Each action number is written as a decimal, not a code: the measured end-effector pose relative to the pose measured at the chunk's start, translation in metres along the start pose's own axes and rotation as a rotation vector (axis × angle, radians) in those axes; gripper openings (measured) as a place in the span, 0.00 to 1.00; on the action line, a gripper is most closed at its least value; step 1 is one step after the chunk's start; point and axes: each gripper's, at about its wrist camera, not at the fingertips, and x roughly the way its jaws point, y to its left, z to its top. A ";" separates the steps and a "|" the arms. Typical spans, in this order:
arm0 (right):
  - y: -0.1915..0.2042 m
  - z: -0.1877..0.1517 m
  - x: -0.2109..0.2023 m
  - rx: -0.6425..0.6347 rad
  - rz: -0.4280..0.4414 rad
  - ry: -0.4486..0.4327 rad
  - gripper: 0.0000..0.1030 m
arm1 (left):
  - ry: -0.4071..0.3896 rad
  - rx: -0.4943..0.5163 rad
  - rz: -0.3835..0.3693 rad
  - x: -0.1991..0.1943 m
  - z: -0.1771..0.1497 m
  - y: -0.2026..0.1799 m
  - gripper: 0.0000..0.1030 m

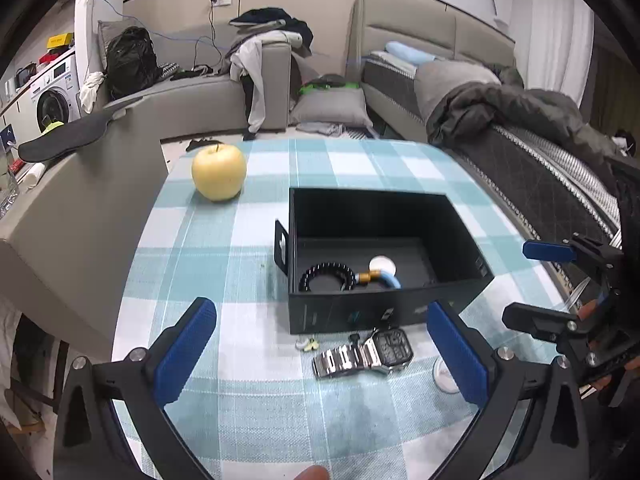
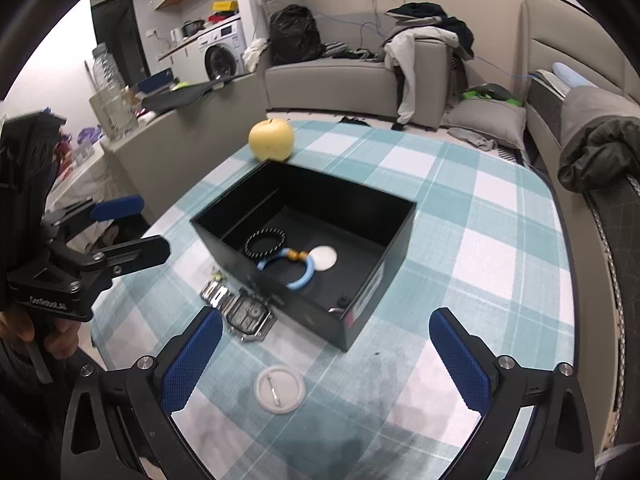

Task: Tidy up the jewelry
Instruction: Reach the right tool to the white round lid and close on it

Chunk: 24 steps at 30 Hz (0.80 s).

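Room light is soft and even, kind of cool-white indoor stuff, no harsh sun anywhere. Both views have heavy fisheye bending, with black vignette in the corners and the worktop (image 1: 256, 408) edges curving hard. Shadows are weak: a faint one under the apple (image 1: 219, 172), and the black box (image 2: 372, 280) interior goes pretty murky. The metal watch (image 1: 362, 354) throws little glints in the left view. Slight softness and blur overall, worse toward the rims.

tablecloth (image 1: 256, 240): teal-and-white check | box (image 2: 372, 236): black | apple (image 1: 219, 172): pale yellow | watch (image 1: 360, 354): silver, dark face | bracelet (image 2: 265, 242): black beads | bangle (image 2: 300, 276): light blue, gold beads | finger pads (image 2: 191, 364): blue
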 end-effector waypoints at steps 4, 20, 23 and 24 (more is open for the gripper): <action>0.007 -0.010 0.013 -0.024 0.014 0.066 1.00 | 0.073 0.007 0.006 0.013 -0.003 -0.002 0.99; 0.026 -0.038 0.048 -0.122 -0.009 0.269 0.87 | 0.124 -0.032 0.027 0.019 -0.015 0.011 0.99; 0.028 -0.041 0.051 -0.134 0.003 0.287 0.79 | 0.132 -0.028 0.030 0.022 -0.015 0.010 0.99; 0.029 -0.042 0.051 -0.139 0.002 0.293 0.76 | 0.135 -0.026 0.030 0.022 -0.016 0.010 0.99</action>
